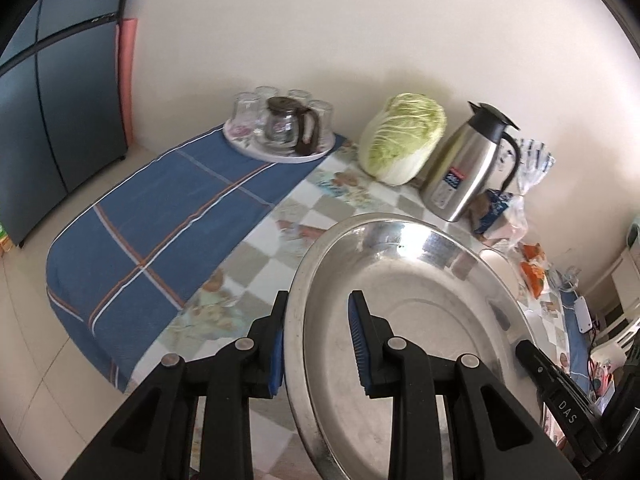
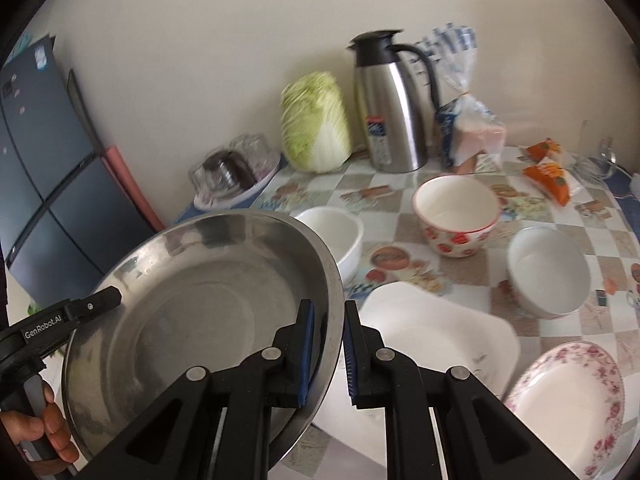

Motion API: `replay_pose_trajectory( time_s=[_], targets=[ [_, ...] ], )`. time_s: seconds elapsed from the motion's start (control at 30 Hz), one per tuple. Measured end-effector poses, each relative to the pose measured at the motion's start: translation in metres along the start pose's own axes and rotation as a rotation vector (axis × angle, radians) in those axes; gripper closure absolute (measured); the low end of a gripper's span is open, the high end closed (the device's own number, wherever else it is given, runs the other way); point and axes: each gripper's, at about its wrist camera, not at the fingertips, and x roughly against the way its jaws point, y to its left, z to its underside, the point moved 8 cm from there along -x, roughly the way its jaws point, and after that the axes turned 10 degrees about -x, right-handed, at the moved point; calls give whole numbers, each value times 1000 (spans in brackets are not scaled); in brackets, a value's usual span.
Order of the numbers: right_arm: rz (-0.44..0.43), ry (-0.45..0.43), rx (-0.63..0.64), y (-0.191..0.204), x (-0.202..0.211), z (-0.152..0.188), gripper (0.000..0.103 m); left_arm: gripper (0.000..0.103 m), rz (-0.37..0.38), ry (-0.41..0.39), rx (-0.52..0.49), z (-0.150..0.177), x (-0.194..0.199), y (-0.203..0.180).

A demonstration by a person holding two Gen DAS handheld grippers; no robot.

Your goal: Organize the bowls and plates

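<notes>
The steel pan (image 2: 200, 320) is held off the worktop (image 2: 400, 196) by both grippers, one on each side of its rim, likely because it is too wide and shallow for one grip; the right gripper (image 2: 326, 354) is pinched on the near right rim, one pad inside, one outside; the left gripper (image 1: 318, 346) is clamped on the opposite rim the same way, its tip also seen at the pan's far left edge in the right view. The pan is kept slightly tilted, above a white square plate (image 2: 440, 332), which is judged the likely base for stacking. A floral plate (image 2: 568, 400) lies just beside it; three bowls, a white bowl (image 2: 340, 236), a strawberry bowl (image 2: 456, 216) and a grey bowl (image 2: 548, 272), are left unsorted further back; a cabbage (image 2: 312, 132) and a steel jug (image 2: 388, 108) are parked against the wall, clear of the work.
</notes>
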Motion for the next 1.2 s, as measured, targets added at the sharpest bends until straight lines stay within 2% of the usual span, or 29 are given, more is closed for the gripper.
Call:
replay_pose_trajectory(
  time_s=[0.2, 0.67, 0.77, 1.07, 1.2],
  targets=[
    [21, -55, -46, -34, 21, -18, 88, 74, 34, -2, 3, -9, -3, -38],
    [86, -115, -134, -114, 53, -37, 88, 72, 93, 14, -103, -11, -25, -125],
    [127, -134, -137, -127, 58, -41, 88, 72, 108, 24, -110, -10, -33, -140],
    [222, -141, -147, -163, 66, -44, 88, 72, 163, 57, -142, 2, -54, -175],
    [269, -100, -141, -171, 57, -39, 87, 72, 163, 102, -134, 15, -69, -176]
  ],
)
